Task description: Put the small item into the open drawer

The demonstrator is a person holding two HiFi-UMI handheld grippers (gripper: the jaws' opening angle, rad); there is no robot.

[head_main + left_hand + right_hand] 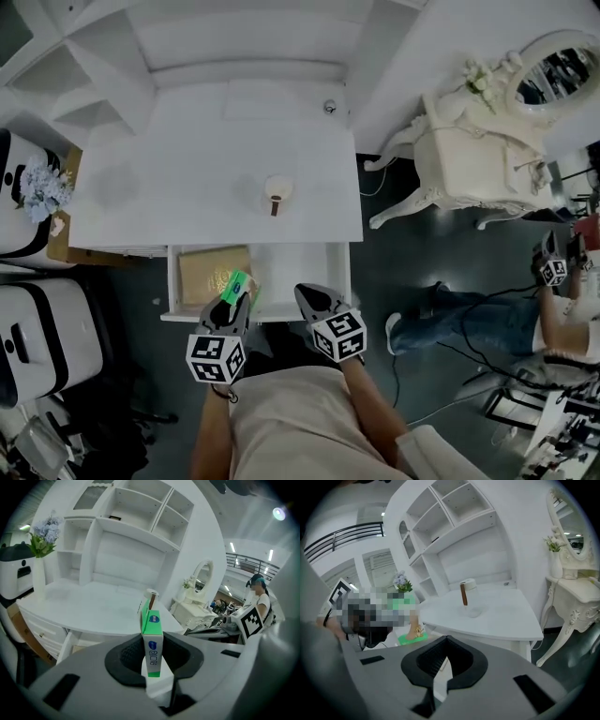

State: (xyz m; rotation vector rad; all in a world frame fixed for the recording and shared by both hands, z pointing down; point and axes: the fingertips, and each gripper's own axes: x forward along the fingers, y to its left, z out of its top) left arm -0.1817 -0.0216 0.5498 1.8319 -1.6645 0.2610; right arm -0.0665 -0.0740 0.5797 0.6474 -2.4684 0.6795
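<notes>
Partly open fingers of left gripper (231,302) clamp small green-white box (153,641) over open drawer (302,265) front edge; right gripper (308,293) fingers closed together, empty, just beside.

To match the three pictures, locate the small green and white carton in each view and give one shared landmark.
Head view: small green and white carton at the left gripper's tip, over the open drawer's front edge.
Left gripper view: centre, upright, clamped between the jaws.
Right gripper view: probably the green patch low left, partly blurred.
Landmark: white-lidded cup with a brown strip on the white desk, in all three.
</notes>
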